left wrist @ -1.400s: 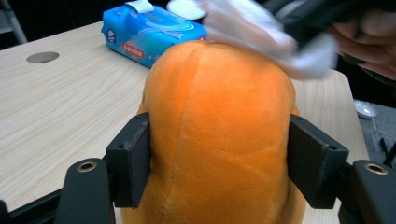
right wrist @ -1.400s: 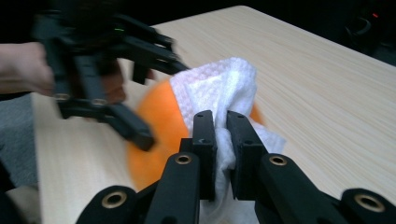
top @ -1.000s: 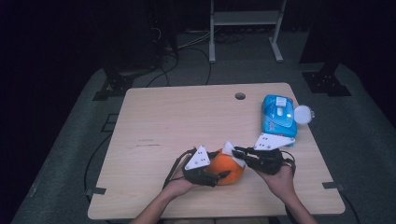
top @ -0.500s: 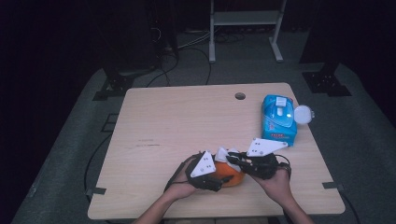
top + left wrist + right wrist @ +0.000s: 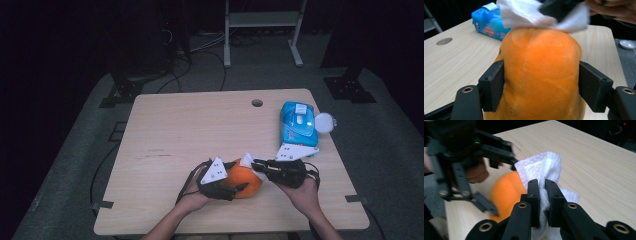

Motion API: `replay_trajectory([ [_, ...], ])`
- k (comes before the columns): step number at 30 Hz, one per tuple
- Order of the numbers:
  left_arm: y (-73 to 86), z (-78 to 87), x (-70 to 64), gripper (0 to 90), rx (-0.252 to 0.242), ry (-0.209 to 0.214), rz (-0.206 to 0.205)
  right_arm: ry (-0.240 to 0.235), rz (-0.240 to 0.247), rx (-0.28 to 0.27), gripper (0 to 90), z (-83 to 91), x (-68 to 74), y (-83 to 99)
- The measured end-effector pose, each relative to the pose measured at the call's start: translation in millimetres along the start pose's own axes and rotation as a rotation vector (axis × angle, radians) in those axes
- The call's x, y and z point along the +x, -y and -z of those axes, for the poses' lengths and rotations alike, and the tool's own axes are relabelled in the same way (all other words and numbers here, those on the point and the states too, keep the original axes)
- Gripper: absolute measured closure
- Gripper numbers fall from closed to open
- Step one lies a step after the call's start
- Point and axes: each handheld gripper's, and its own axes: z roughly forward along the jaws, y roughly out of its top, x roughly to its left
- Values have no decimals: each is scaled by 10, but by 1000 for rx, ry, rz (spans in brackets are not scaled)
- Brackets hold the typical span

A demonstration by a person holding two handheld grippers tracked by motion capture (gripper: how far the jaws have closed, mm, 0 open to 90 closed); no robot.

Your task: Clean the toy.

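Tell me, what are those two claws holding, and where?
Left gripper clamps the orange plush toy across its sides; right gripper pinches the white wipe at mid-fold.

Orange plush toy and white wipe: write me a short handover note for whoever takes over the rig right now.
Left gripper: shut on the round orange plush toy, holding it at the near edge of the light wooden table.
Right gripper: shut on a crumpled white wipe, pressed against the toy's top.
Blue wipes packet: far right of the table, with its round white lid open.
Done: wipe pulled, toy gripped.
Left, probably: wipe the toy, then put it down and discard the wipe.
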Motion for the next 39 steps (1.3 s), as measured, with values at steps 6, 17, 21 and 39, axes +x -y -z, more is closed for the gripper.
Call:
replay_trajectory([
  [6,-3,-13,-64,280,8,18,-48,-43,69,17,821,-104,202,-96],
  [17,4,-7,-160,291,21,87,-225,-45,-61,17,821,-36,-120,-3],
  [21,27,36,-64,286,7,97,-166,-34,-109,22,820,0,-244,95],
  [39,59,33,130,269,-30,34,65,-87,-88,-33,819,-43,-91,41],
])
